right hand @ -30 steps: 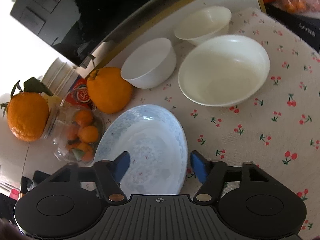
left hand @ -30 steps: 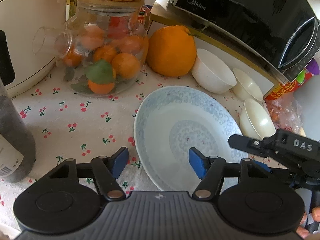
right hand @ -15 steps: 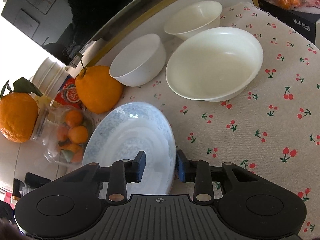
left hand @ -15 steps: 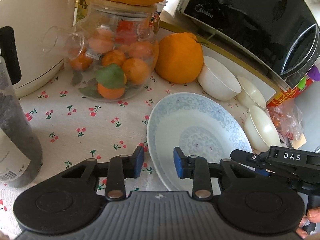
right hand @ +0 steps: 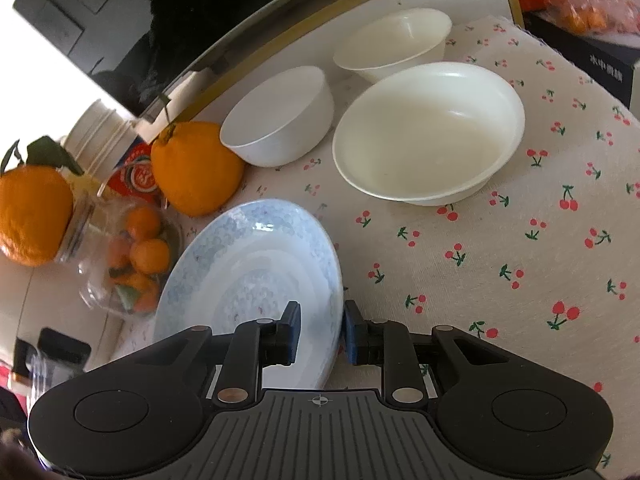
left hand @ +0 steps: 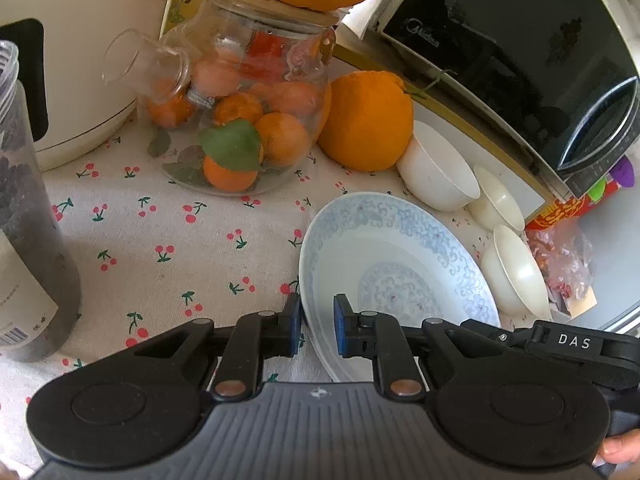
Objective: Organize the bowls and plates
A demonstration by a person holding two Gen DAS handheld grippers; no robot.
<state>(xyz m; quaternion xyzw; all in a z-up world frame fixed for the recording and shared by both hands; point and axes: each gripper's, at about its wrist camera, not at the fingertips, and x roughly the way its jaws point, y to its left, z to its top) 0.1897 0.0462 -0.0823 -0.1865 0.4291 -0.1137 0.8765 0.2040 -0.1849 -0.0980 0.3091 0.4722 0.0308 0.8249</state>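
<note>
The left gripper (left hand: 316, 330) has its blue pads closed on the near-left rim of the round pale-blue patterned porcelain plate (left hand: 394, 268), one pad outside the rim and one inside. The right gripper (right hand: 320, 330) is clamped on the opposite near edge of the same plate, its pads straddling the rim on the right. The plate sits low over the cherry-print cloth of the worktop (right hand: 500, 264); whether it is lifted clear or resting there cannot be told.

Beyond it stand three bowls, none stacked: a wide shallow cream bowl (right hand: 430, 132) just past the plate, a small deep white bowl (right hand: 280, 114) beside a large orange citrus fruit (right hand: 196, 168), and a second cream bowl (right hand: 394, 42) furthest back against the black microwave oven (left hand: 516, 52).

Judging from this, the sorting has barely begun: the plate is only just gripped, and all the bowls remain to be gathered or nested.
</note>
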